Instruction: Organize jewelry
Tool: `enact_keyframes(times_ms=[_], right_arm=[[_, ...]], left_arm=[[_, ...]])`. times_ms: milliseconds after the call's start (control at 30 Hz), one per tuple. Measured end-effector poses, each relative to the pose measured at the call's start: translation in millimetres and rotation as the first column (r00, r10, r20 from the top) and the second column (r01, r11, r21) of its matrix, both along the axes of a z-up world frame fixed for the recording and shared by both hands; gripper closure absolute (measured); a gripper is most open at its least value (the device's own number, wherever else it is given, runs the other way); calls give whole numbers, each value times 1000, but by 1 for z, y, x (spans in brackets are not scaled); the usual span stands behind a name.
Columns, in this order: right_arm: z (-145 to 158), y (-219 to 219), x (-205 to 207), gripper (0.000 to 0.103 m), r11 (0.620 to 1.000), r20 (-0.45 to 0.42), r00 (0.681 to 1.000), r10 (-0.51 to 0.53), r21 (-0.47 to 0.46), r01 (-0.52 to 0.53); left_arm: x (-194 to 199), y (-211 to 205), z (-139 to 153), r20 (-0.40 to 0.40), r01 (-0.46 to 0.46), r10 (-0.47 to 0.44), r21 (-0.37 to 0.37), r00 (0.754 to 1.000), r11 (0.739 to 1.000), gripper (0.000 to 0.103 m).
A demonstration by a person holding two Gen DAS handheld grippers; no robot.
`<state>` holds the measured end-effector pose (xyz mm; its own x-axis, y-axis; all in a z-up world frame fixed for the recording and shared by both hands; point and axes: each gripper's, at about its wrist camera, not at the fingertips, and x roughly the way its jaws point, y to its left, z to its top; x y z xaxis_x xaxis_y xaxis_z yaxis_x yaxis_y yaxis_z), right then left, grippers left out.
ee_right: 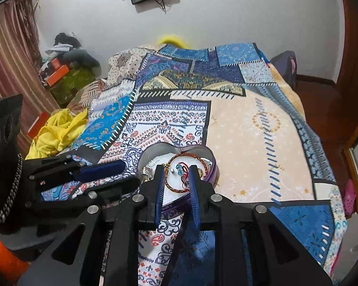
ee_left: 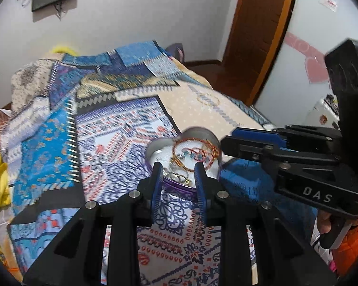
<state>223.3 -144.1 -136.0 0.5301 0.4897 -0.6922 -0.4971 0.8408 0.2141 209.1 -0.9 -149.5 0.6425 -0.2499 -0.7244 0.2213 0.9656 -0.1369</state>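
Grippers (ee_left: 179, 170) (ee_right: 176, 174) angled down over heart tin (ee_right: 155, 149), jaws slightly parted.

a home bedroom: patchwork bedspread (ee_right: 238, 109) on a bed (clothes heap (ee_right: 69, 47) by the wall).

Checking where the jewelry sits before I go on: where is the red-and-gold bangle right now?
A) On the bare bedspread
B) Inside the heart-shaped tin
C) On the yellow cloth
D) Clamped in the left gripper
B: the bangle lies inside the heart-shaped tin, among other small pieces.
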Motion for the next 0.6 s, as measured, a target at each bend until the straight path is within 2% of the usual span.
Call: enact_keyframes(times_ms=[167, 300, 433, 600], right_arm=[[30, -7, -17, 85, 1000, 92, 995, -27, 8, 26], [65, -17, -41, 85, 998, 193, 979, -58, 49, 50], [101, -26, -74, 85, 993, 313, 945, -94, 102, 65], [142, -33, -122, 85, 983, 457, 880, -129, 175, 54]], left_arm=[[-19, 9, 37, 89, -50, 52, -19, 995, 999, 70], [-46, 10, 78, 211, -82, 82, -12, 974, 997, 67], [-79, 6, 118, 350, -105, 101, -10, 931, 994, 62], [-125, -2, 158, 515, -143, 123, -1, 848, 990, 52]])
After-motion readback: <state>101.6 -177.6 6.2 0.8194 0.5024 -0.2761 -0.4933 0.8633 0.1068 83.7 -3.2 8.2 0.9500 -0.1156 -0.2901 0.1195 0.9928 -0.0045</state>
